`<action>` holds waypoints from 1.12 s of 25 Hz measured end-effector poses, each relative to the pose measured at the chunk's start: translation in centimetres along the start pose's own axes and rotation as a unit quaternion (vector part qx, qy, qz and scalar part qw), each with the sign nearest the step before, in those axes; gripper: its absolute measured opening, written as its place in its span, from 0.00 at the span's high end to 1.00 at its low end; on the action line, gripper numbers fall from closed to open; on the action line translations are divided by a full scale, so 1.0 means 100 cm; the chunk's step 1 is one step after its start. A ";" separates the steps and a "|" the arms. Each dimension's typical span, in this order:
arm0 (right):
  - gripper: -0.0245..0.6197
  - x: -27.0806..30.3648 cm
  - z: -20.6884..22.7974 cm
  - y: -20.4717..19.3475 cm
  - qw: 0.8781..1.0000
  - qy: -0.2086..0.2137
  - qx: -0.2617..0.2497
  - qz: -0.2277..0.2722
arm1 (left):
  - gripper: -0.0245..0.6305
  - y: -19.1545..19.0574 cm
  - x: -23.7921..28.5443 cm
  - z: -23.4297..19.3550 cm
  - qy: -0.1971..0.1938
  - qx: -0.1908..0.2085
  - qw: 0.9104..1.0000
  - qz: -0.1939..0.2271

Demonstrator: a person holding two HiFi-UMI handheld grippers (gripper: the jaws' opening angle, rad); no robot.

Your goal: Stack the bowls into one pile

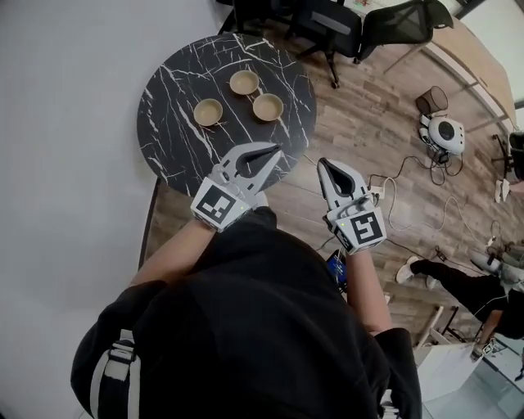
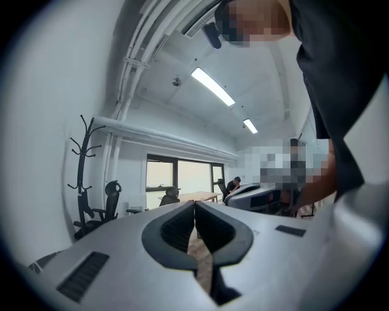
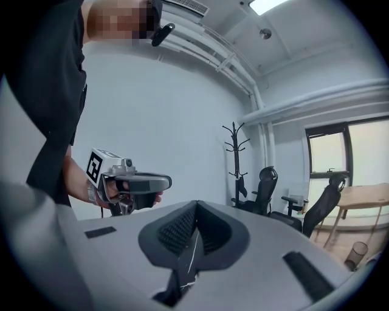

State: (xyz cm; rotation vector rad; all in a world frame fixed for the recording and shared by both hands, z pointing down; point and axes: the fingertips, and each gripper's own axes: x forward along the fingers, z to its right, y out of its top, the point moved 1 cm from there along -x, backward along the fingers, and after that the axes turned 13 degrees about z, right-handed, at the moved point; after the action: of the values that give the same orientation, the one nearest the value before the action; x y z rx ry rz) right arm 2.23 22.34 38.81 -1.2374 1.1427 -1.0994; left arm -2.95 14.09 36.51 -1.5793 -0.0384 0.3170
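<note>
Three tan bowls stand apart on the round black marble table [image 1: 176,139] in the head view: one at the back [image 1: 244,82], one at the left [image 1: 209,112], one at the right [image 1: 268,107]. My left gripper [image 1: 272,151] hangs over the table's near edge, shut and holding nothing, a short way from the bowls. My right gripper [image 1: 322,167] is beside it over the wooden floor, also shut and empty. In the left gripper view the jaws [image 2: 194,205] meet at the tips. The right gripper view shows its jaws [image 3: 196,205] closed and the left gripper [image 3: 127,185] off to the side. Neither gripper view shows a bowl.
Black office chairs [image 1: 327,24] and a wooden desk [image 1: 471,61] stand beyond the table. Cables [image 1: 409,184] and a round white device [image 1: 448,132] lie on the floor at right, near a seated person's legs [image 1: 450,282]. A white wall runs along the left. A coat rack [image 3: 236,158] stands by it.
</note>
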 end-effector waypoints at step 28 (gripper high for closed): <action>0.98 0.260 0.108 -0.094 0.966 0.227 0.026 -0.118 | 0.96 -0.035 0.001 -0.218 0.278 0.021 0.960 -0.014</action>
State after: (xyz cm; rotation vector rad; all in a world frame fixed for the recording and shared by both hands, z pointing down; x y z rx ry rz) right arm 15.98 -2.54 47.35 -1.1295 1.3154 -1.6425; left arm 2.67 -6.97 39.90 -1.5744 0.3777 -0.1557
